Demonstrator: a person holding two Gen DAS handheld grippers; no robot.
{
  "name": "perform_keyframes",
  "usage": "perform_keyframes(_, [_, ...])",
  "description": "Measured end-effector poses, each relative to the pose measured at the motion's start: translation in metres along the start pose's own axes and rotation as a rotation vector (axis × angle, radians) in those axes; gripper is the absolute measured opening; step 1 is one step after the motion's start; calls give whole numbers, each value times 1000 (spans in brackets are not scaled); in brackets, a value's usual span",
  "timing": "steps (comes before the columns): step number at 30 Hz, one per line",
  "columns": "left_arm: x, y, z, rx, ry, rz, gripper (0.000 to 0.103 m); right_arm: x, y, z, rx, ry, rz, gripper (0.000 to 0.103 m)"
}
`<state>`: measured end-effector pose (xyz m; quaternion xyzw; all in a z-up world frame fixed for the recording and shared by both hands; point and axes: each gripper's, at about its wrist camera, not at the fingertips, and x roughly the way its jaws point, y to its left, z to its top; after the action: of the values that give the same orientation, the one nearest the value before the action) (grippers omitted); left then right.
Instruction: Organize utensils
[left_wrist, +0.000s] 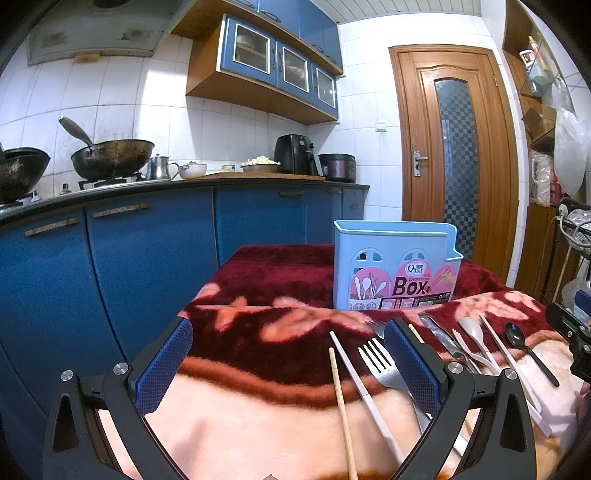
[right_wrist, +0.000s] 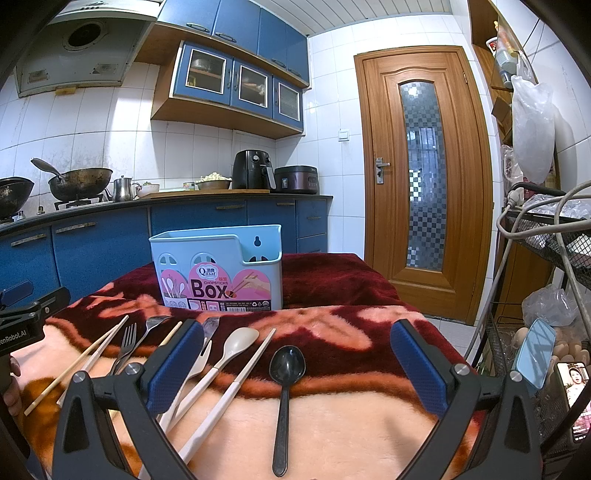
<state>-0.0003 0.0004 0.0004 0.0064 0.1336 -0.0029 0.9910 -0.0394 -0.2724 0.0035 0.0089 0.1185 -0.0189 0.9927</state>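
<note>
Nothing looks put away yet. The blue box (right_wrist: 218, 271) stands upright on the red blanket (right_wrist: 332, 280), just left of the middle of the right wrist view, and I cannot see any utensil sticking out of its top.

All the utensils lie in a row on the blanket in front of the box. The black spoon (right_wrist: 286, 363) is low in the middle of that view. The beige spoon (right_wrist: 240, 341) and a pink chopstick (right_wrist: 236, 380) lie just left of it, with a metal fork (right_wrist: 127, 341) and a wooden chopstick (right_wrist: 74, 369) further left.

The right gripper (right_wrist: 295, 365) is spread wide and holds nothing; the black spoon lies between its fingers. The left gripper (left_wrist: 288, 365) is spread wide too, with nothing in it.

So every piece is left to do.
</note>
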Motion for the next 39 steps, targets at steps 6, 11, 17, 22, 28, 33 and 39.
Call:
perform_keyframes(6, [0, 0, 0, 0, 0, 0, 103, 0, 0, 0, 0, 0, 0, 103])
perform_keyframes(11, [0, 0, 0, -1, -1, 0, 103, 0, 0, 0, 0, 0, 0, 103])
perform_keyframes(17, [0, 0, 0, 0, -1, 0, 103, 0, 0, 0, 0, 0, 0, 103])
perform_keyframes(22, [0, 0, 0, 0, -1, 1, 103, 0, 0, 0, 1, 0, 0, 103])
perform_keyframes(28, [0, 1, 3, 8, 15, -1, 103, 1, 0, -1, 5, 14, 1, 103])
perform_keyframes(33, [5, 6, 8, -12, 46, -16, 103, 4, -2, 7, 17, 46, 17, 103])
perform_keyframes(39, [8, 10, 20, -20, 87, -37, 103, 4, -5, 20, 17, 102, 39, 103])
